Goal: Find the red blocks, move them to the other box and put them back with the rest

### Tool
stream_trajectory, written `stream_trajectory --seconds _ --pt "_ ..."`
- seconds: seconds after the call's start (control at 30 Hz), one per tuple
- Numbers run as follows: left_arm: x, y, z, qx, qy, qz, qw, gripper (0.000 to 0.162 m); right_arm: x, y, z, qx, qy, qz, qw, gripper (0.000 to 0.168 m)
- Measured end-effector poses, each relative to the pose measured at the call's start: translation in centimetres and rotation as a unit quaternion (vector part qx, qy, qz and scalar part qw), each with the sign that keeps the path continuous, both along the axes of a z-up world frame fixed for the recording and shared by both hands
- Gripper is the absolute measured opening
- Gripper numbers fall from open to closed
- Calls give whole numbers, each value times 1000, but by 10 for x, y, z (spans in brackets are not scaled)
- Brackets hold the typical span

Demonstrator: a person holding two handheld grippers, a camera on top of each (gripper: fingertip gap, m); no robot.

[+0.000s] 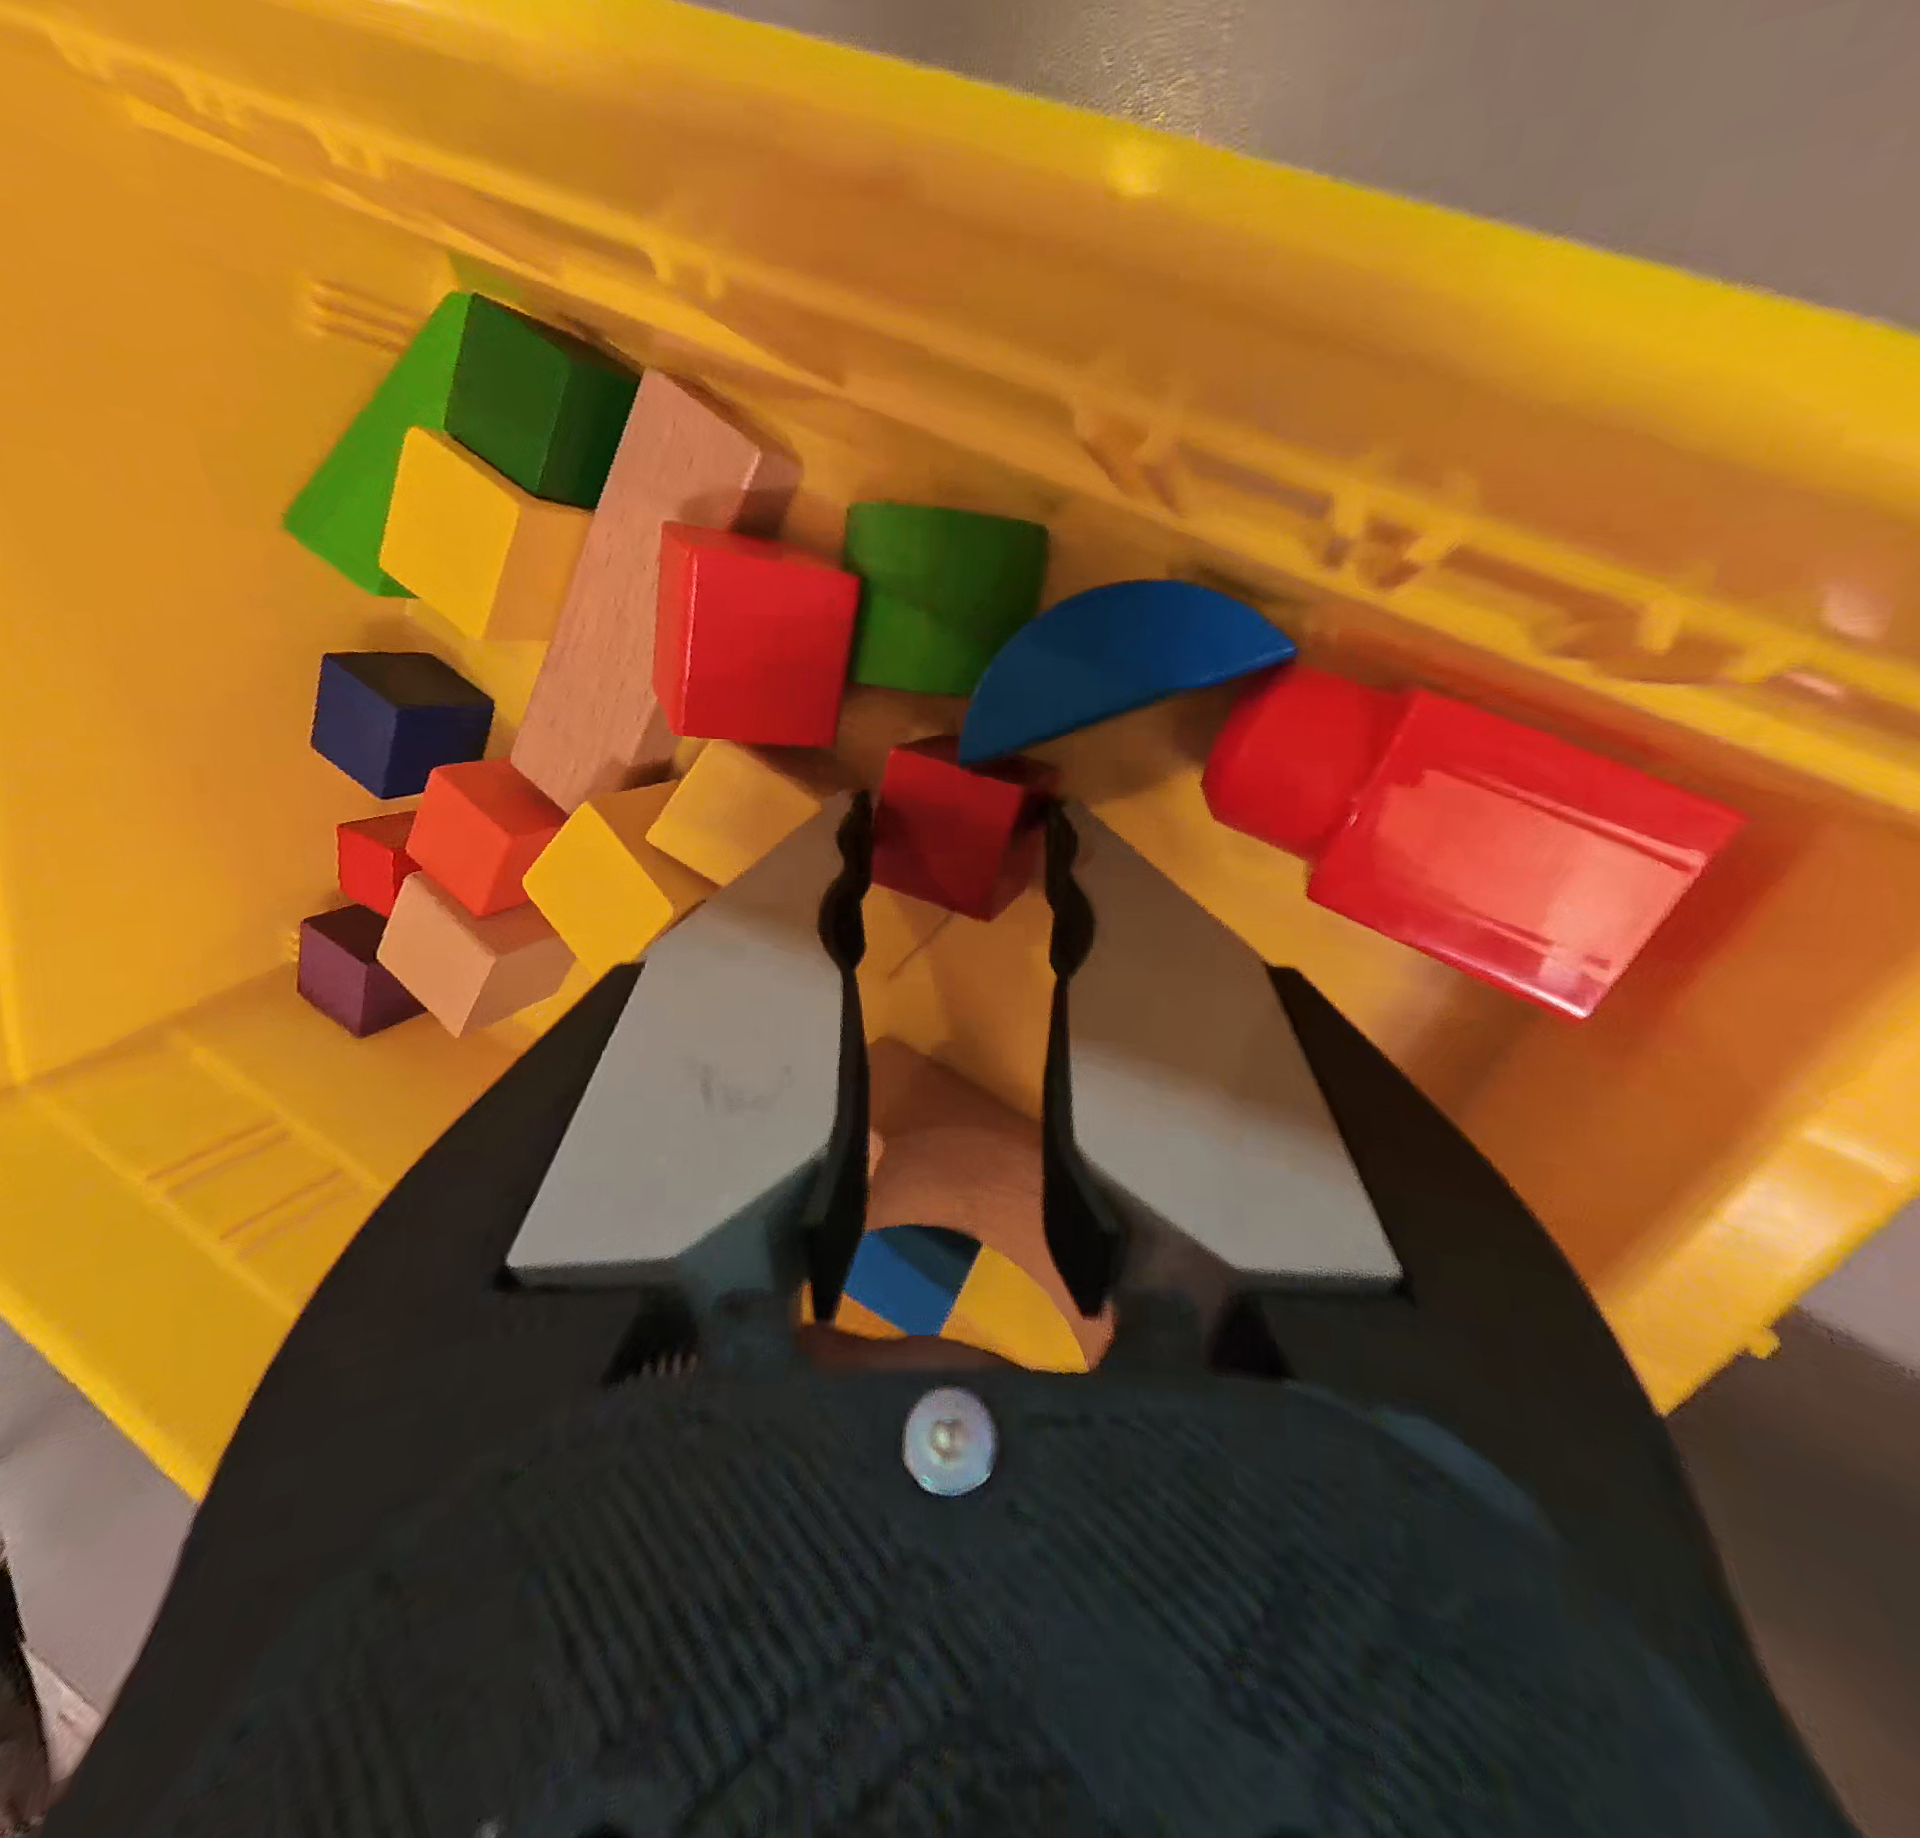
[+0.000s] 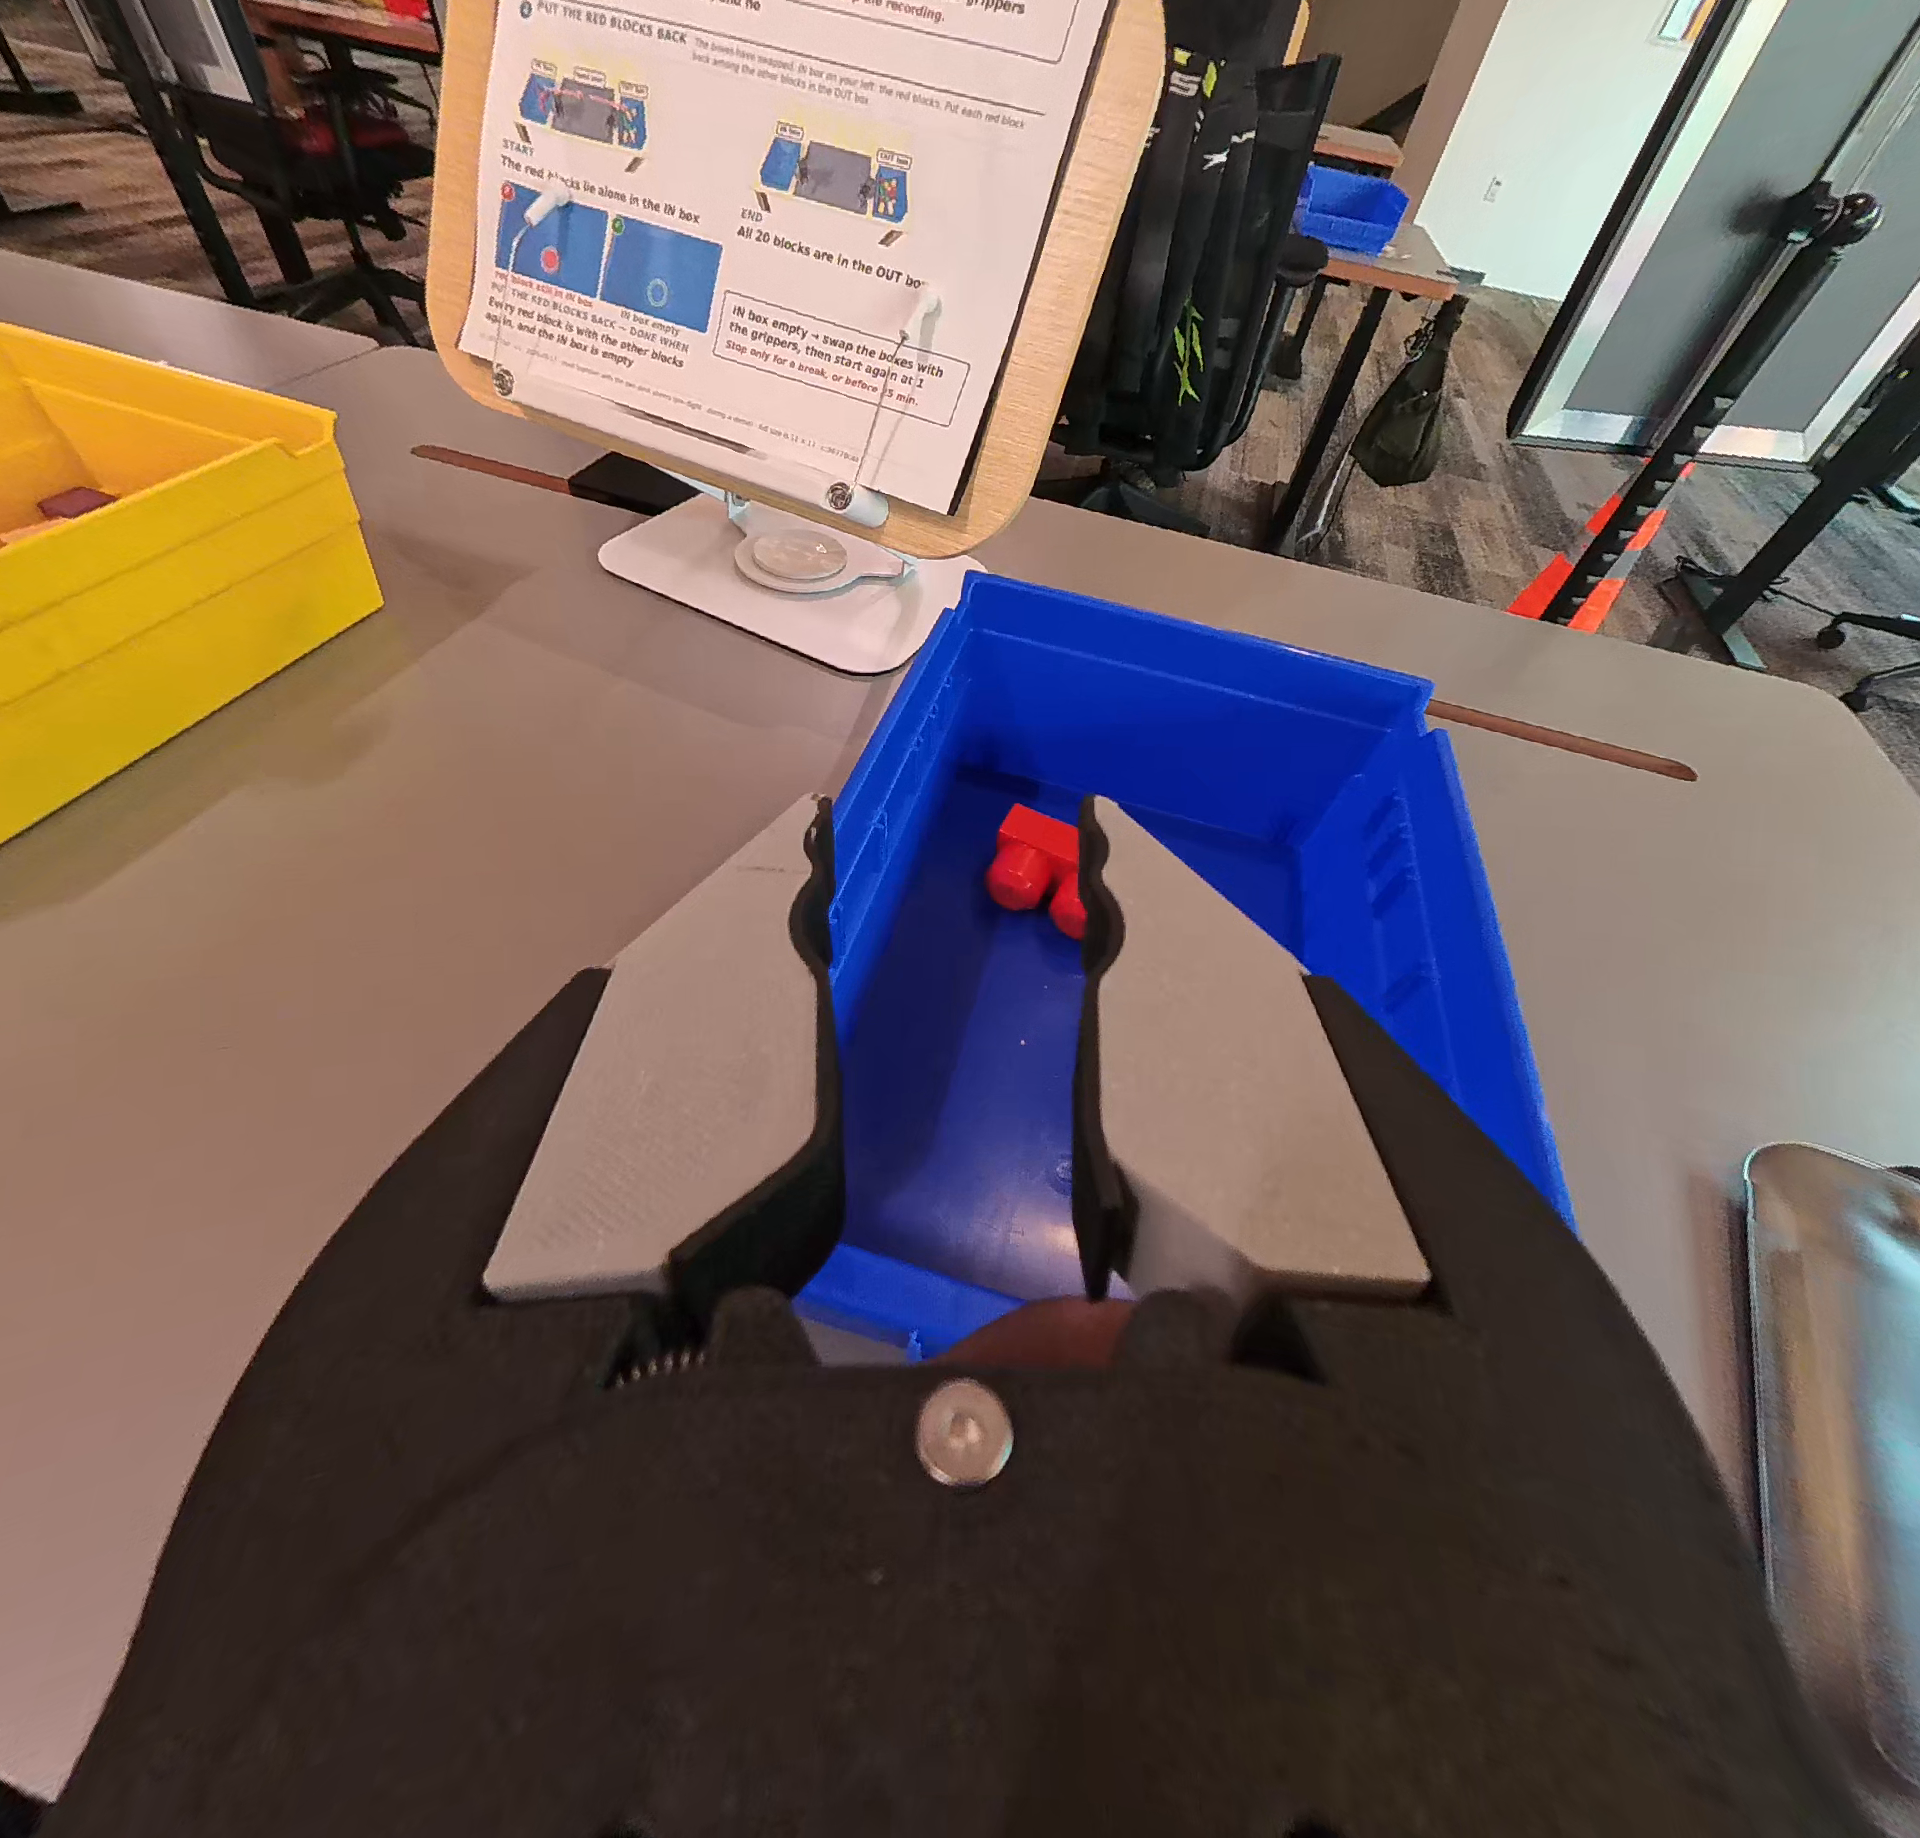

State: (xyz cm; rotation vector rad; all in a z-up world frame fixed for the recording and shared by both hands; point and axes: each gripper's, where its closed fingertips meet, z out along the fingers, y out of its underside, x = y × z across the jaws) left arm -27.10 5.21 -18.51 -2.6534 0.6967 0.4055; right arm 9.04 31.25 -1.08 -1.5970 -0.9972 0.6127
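L jaws (image 1: pixel 954 832) grip red block (image 1: pixel 940 832).

Even indoor light, bright enough; the left wrist view is smeared by motion blur, with glare on the red plastic block (image 1: pixel 1496 853). Wide-angle bending curves the edges of the grey table (image 2: pixel 312 905)

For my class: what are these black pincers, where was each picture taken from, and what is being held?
Each is a hand-held gripper carried by a person, with a camera looking along its two fingers. The left hand-held gripper reaches into a yellow box of mixed blocks, its fingers on either side of a small red block; whether it is gripped yet is unclear. The right hand-held gripper hovers open and empty over a blue box on a grey table; one red piece lies inside.
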Motion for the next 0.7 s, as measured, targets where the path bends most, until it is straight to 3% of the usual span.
stream_trajectory --seconds 0.07,0.2,0.37,0.43,0.5,0.6,0.7 --pt "-3 2 3 25 15 3 1000 29 0 -2 1 -2 1 4 1000 45" --pt "-22 -1 25 110 127 10 986 26 -2 -7 0 4 -6 10 1000 45" --pt "-3 -13 57 231 137 -9 963 26 -10 -19 0 3 -11 31 999 44" --pt "7 -16 81 300 166 -22 939 26 -18 -32 -5 -14 -19 61 998 45" --pt "45 -17 103 368 157 -92 912 25 -36 -66 -14 -62 -26 139 988 48" --pt "94 -21 128 409 173 -157 882 26 -62 -148 -16 -120 -27 302 945 52" --pt "149 -20 151 446 179 -207 852 26 -78 -207 -10 -121 -21 382 916 58"
